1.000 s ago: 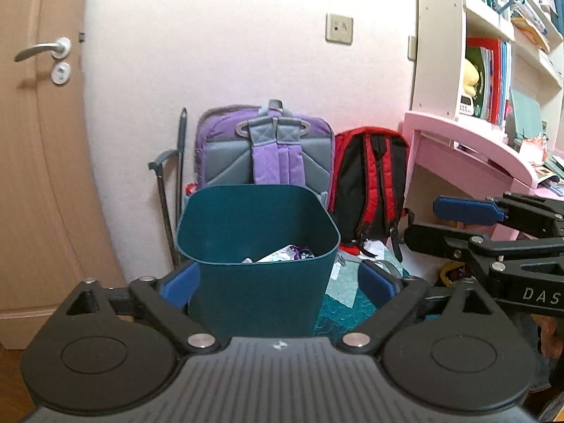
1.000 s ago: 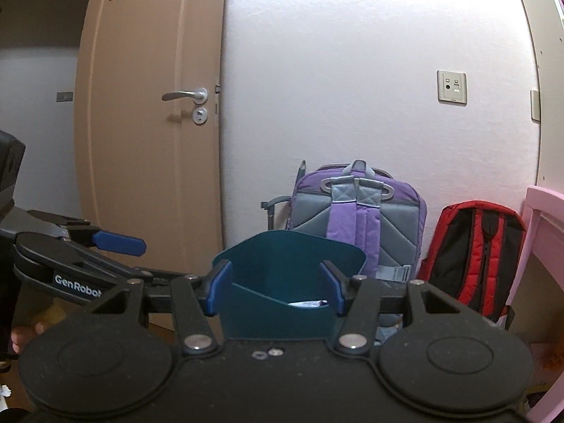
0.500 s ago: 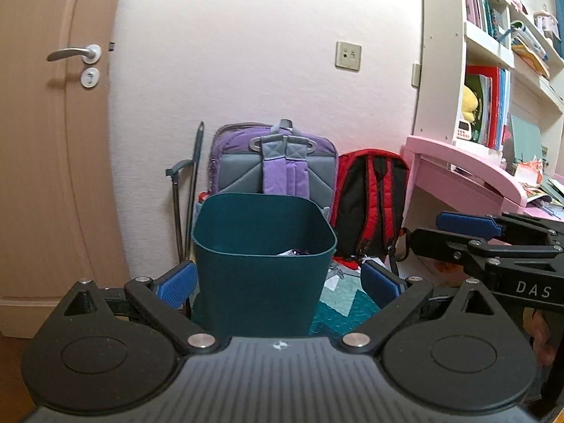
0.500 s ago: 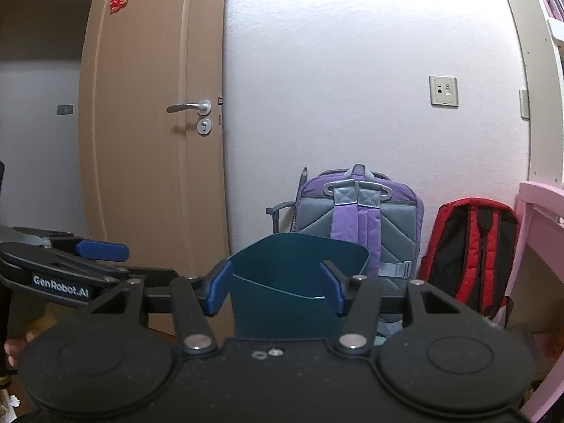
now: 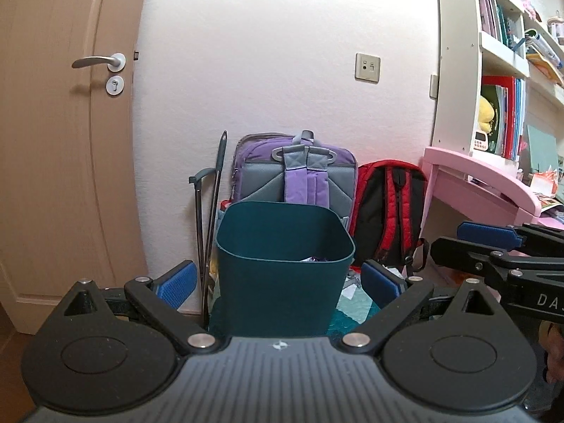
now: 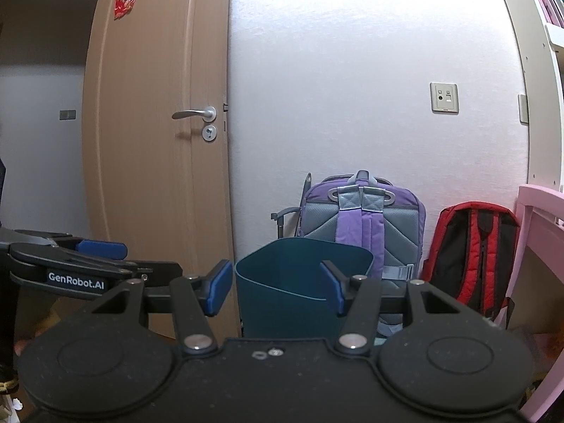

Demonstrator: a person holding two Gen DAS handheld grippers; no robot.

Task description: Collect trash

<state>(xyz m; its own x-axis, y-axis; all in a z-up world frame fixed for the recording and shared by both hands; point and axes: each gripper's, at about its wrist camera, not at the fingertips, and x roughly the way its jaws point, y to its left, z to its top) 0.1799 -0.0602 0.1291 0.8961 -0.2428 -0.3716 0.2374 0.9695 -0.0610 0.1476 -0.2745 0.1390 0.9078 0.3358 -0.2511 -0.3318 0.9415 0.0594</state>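
The trash bin point(image 5: 282, 264), dark teal with wrappers showing low inside it, stands on the floor straight ahead of both pairs of fingers, beyond their tips and framed in each gap. Behind it lean a purple backpack point(image 5: 299, 172) and a red backpack point(image 5: 391, 208) against the wall; a pink desk point(image 5: 483, 183) stands off to the right of the fingers.

The left gripper point(image 5: 278, 282) has its fingers spread wide and released, nothing between the pads. The right gripper point(image 6: 276, 287) is likewise released and empty, its fingers apart on either side of the bin's outline without touching it.

Risks, as I judge them: neither gripper carries any trash, so nothing can be dropped in yet, and loose scraps may lie out of view. The two grippers sit close side by side, each visible in the other's view, so a careless swing could knock them together. A low pass forward could also catch the bin's rim and tip it against the backpacks.

Compared with a second ago, the bin looks smaller and farther from the fingers in both views, more of the door point(image 5: 53, 141) shows, and the fingers' spread is unchanged.
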